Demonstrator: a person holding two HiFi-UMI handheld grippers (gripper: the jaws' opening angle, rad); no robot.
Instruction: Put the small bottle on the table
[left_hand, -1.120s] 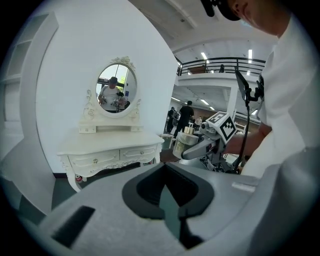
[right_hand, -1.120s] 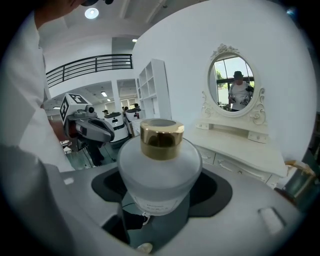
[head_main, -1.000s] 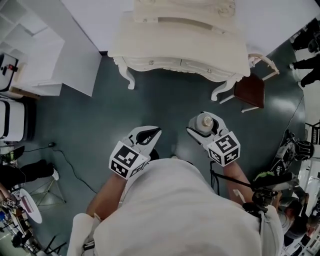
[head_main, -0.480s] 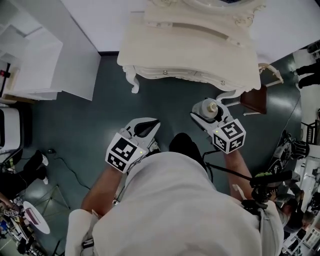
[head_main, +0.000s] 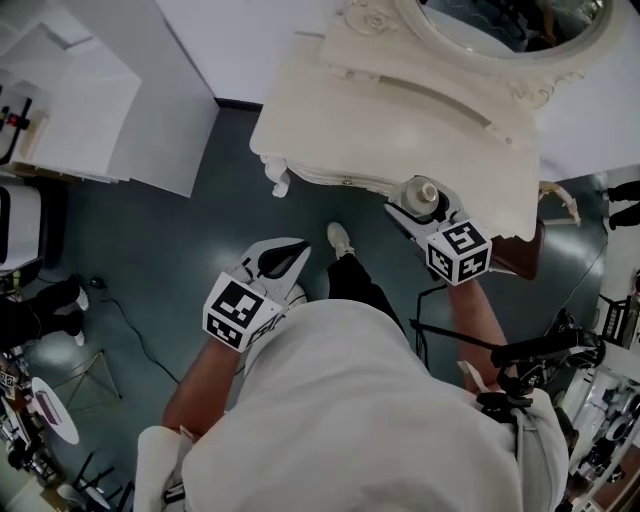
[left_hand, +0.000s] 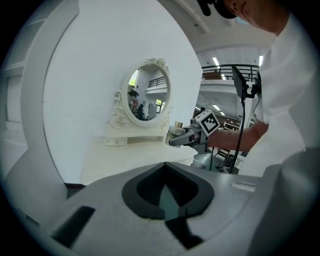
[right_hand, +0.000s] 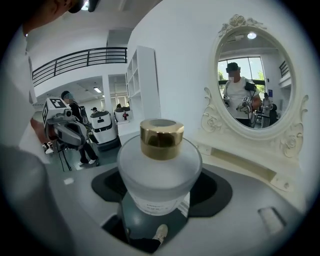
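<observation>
Two hand-held grippers at a cream dressing table, one holding a small bottle (right_hand: 159, 172).
The right gripper (head_main: 426, 206) clamps the frosted, gold-capped bottle upright by its sides, above the table's (head_main: 400, 130) front edge and not yet set down, probably so it lands standing. The left gripper (head_main: 283, 258) hangs lower over the floor (head_main: 160, 250), jaws closed together on nothing, out of the way.

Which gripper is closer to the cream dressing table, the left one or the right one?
Right. The right gripper, shut on the small bottle, is at the dressing table's front edge; the left gripper is back from it, over the dark floor.
</observation>
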